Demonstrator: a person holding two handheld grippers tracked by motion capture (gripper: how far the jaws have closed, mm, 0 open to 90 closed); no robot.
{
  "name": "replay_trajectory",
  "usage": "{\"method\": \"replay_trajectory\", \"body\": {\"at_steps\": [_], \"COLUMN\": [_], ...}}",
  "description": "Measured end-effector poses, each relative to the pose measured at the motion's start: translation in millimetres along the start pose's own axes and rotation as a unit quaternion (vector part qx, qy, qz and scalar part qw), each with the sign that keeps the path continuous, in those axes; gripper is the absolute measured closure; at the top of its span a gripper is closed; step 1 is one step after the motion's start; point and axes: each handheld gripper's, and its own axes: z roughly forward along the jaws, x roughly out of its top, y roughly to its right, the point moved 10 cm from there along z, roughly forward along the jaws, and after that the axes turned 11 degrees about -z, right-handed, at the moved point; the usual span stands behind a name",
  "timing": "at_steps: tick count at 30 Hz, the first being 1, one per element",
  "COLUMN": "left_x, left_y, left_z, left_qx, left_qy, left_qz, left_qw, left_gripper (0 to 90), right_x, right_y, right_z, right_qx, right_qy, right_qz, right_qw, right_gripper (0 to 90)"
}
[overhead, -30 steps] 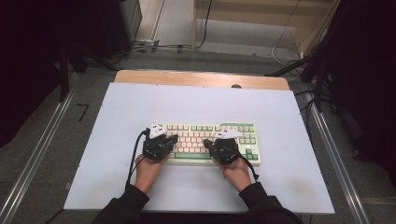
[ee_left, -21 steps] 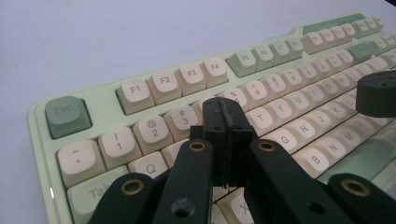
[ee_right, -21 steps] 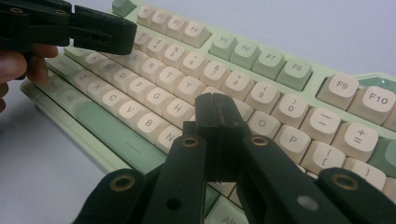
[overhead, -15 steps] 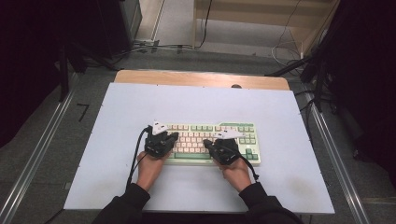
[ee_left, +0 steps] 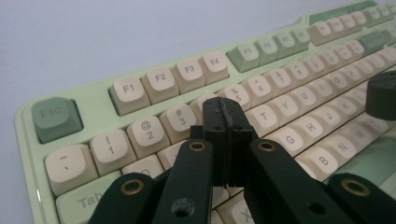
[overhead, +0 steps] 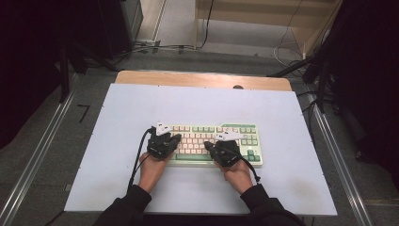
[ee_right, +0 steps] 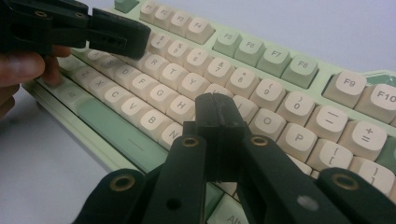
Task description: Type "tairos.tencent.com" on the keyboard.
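Observation:
A pale green keyboard [overhead: 202, 129] with cream keys lies at the middle of the white table top [overhead: 282, 113]. My left gripper [overhead: 175, 138] is shut with nothing in it, and its closed tips hover just above the number row near the 4 and 5 keys [ee_left: 226, 109]. My right gripper [overhead: 209, 145] is also shut and empty, its tips low over the keys near J and K [ee_right: 215, 105]. In the right gripper view, the left gripper [ee_right: 142, 42] and a hand's fingers reach in at the upper left over the keyboard [ee_right: 275, 58]. The function row [ee_left: 159, 81] is close ahead in the left gripper view.
A wooden strip [overhead: 202, 79] runs along the table's far edge, with a small dark knob [overhead: 237, 86] on it. Metal rails [overhead: 42, 150] flank the table. Cables lie on the floor beyond. Bare white surface surrounds the keyboard.

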Motion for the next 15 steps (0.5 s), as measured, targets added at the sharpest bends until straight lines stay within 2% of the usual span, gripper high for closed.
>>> {"method": "replay_trajectory", "body": {"at_steps": [4, 9, 15], "left_x": [3.1, 2.7, 2.8], "left_y": [0.1, -3.9, -1.9], "left_z": [-5.0, -7.4, -8.6], "left_qx": [-0.003, 0.001, -0.003], "left_qy": [0.008, 0.006, 0.008], "left_qz": [-0.002, -0.005, -0.003], "left_qw": [1.0, 1.0, 1.0], "left_gripper": [90.0, 90.0, 90.0], "right_x": [0.0, -0.8, -0.8], "right_y": [0.2, -2.2, -3.8], "right_z": [0.2, 1.3, 2.5], "right_qx": [0.0, 0.004, 0.004], "right_qy": [0.0, -0.001, -0.002], "right_qz": [0.0, -0.003, -0.005], "right_qw": [1.0, 1.0, 1.0], "right_gripper": [87.5, 87.5, 87.5]}}
